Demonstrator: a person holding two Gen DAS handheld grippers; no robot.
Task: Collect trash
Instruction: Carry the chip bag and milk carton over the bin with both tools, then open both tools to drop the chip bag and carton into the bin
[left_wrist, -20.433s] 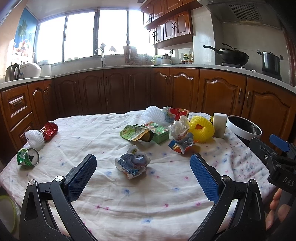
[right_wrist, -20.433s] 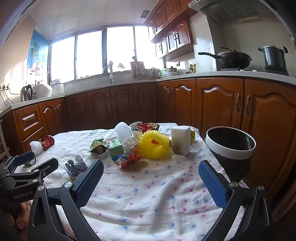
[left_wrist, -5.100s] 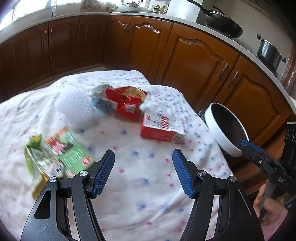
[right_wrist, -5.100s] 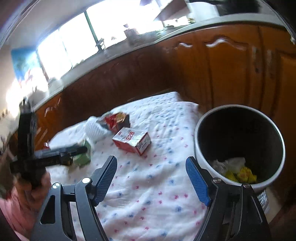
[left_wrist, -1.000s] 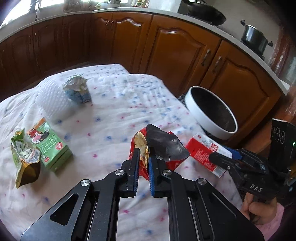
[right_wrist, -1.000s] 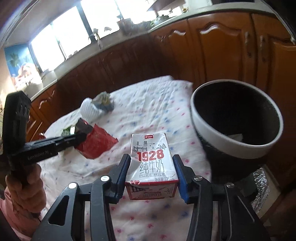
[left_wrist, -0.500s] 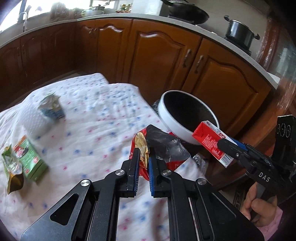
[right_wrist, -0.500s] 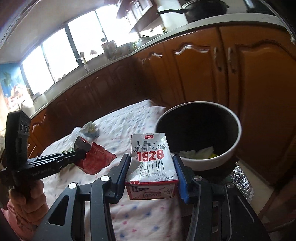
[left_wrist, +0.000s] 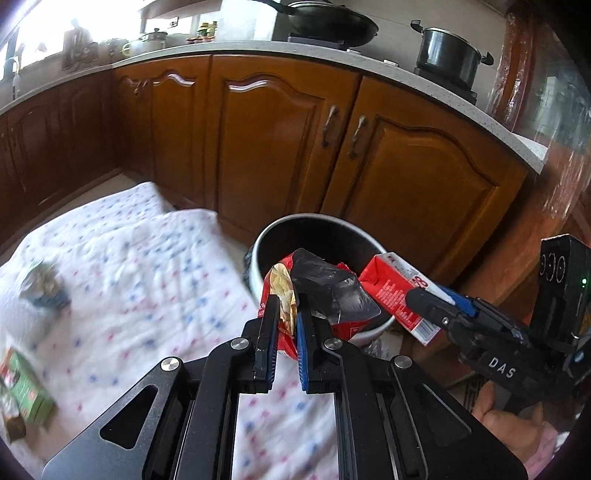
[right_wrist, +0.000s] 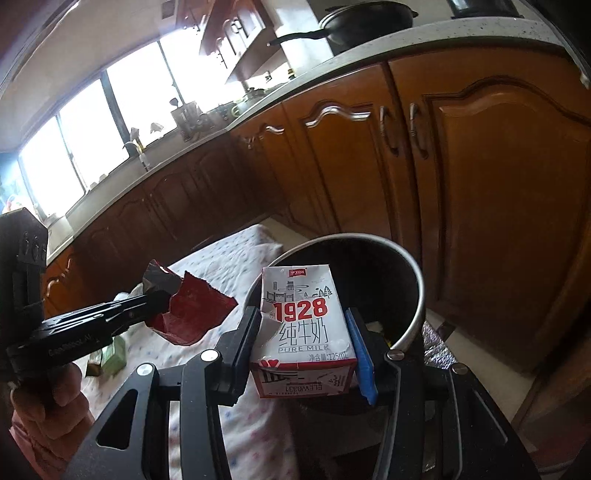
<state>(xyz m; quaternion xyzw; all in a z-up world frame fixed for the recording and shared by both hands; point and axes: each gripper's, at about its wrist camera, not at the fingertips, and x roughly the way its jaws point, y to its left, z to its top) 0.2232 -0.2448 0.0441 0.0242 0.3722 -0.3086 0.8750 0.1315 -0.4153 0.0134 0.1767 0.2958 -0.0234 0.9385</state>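
My left gripper (left_wrist: 283, 314) is shut on a crumpled red snack bag (left_wrist: 325, 286) with a dark foil inside, held just in front of the trash bin (left_wrist: 280, 225). My right gripper (right_wrist: 303, 325) is shut on a red and white milk carton (right_wrist: 303, 325) marked 1928, held over the near rim of the bin (right_wrist: 410, 266). From the left wrist view the carton (left_wrist: 391, 284) hangs at the bin's right side in the right gripper (left_wrist: 428, 299). In the right wrist view the snack bag (right_wrist: 192, 314) and left gripper (right_wrist: 162, 295) are to the left of the bin.
The bin stands on the floor beside the table's cloth (left_wrist: 147, 266), close to brown cabinet doors (left_wrist: 266, 140). A green carton (left_wrist: 26, 391) and a crumpled wrapper (left_wrist: 42, 286) lie at the cloth's left. A person's hand (right_wrist: 48, 391) holds the left gripper.
Both grippers have carried their loads from over the table toward the bin; the bag and the carton now hang at the bin's rim. Neither grip has changed.
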